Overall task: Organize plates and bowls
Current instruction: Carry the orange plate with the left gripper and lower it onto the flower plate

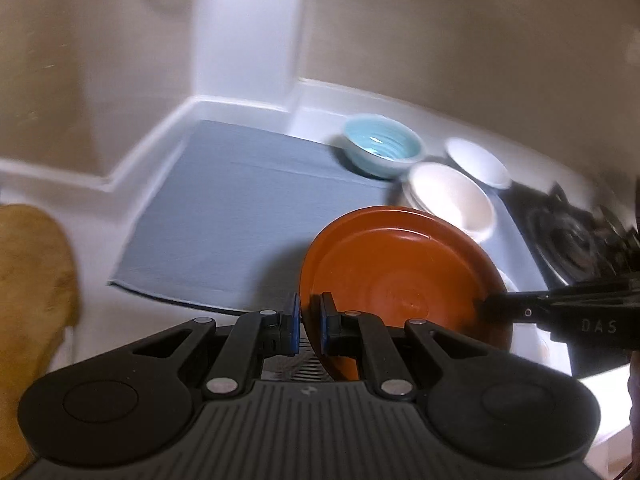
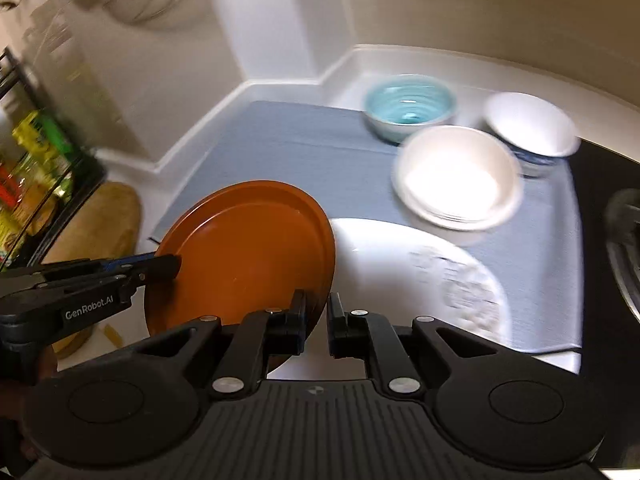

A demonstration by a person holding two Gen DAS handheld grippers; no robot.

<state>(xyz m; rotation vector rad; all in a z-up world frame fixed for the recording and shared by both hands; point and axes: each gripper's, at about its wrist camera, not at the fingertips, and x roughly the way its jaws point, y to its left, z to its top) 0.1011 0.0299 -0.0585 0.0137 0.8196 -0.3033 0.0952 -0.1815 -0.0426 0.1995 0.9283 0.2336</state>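
Orange plate (image 1: pixel 396 276) hangs tilted above the near edge of the grey mat (image 1: pixel 240 208), pinched at opposite rims by left gripper (image 1: pixel 310 322) and right gripper (image 2: pixel 317 322), both clamped tight, probably to keep it steady.

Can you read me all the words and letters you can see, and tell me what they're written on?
"DAS" in pale letters on the side of the right gripper, seen from the left wrist; it may be cut short.
"GenRobot.AI" in white on the side of the left gripper, seen from the right wrist.
Labels on the bottles in the rack: too blurred to read.
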